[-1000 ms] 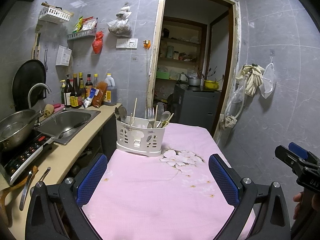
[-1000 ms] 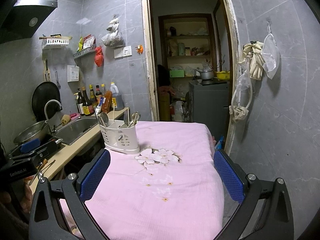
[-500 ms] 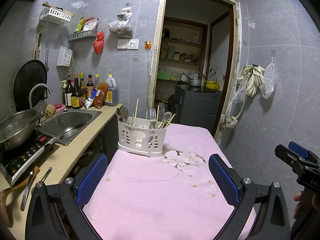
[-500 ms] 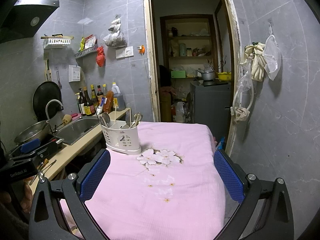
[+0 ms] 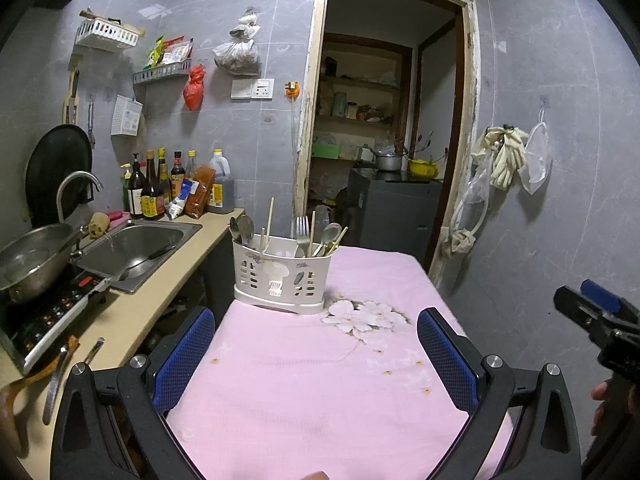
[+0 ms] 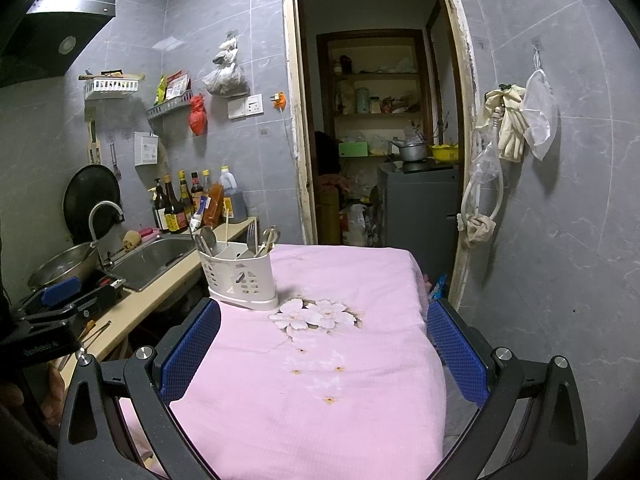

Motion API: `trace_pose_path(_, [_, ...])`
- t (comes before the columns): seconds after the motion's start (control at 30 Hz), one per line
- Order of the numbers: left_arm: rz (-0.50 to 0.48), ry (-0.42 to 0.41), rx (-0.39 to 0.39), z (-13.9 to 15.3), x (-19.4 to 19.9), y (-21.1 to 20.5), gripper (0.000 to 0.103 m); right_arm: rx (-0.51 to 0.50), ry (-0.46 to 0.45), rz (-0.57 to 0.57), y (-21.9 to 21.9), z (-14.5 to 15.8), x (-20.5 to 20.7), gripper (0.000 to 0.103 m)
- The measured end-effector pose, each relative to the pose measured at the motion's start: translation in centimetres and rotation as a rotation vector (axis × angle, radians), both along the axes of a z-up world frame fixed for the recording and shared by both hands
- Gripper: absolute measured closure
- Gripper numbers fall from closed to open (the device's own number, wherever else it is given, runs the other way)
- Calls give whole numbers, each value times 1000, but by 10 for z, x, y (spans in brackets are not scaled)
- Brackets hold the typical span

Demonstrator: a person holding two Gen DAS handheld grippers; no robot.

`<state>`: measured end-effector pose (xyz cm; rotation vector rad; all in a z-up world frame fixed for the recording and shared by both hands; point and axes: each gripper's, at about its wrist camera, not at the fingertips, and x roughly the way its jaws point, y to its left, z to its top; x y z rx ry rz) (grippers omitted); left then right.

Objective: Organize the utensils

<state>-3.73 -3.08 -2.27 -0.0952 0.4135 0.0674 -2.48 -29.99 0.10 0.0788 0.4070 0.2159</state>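
Note:
A white slotted utensil caddy (image 5: pixel 282 277) stands at the far left of the pink-clothed table (image 5: pixel 320 380); it also shows in the right wrist view (image 6: pixel 240 276). Spoons (image 5: pixel 242 230), a fork (image 5: pixel 302 230) and chopsticks (image 5: pixel 270 216) stand upright in it. My left gripper (image 5: pixel 316 356) is open and empty, held above the table's near end, well short of the caddy. My right gripper (image 6: pixel 324 348) is open and empty too, over the table to the right of the caddy. Each gripper shows at the edge of the other's view.
A counter (image 5: pixel 132 312) runs along the left with a sink (image 5: pixel 136 246), an induction hob (image 5: pixel 48 316), a steel pan (image 5: pixel 28 260) and sauce bottles (image 5: pixel 160 188). Loose utensils (image 5: pixel 56 384) lie on the counter's near end. A doorway (image 5: pixel 380 160) opens behind the table.
Both views have tilted slightly upward and drifted a little; the caddy sits a touch lower in frame. Both grippers stay open and empty.

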Motion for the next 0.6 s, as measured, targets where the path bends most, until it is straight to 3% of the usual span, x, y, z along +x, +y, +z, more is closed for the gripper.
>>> trace_pose_path(0.6, [21,19,31,2,6,-7,1,-1,2,0,0,0,0,2])
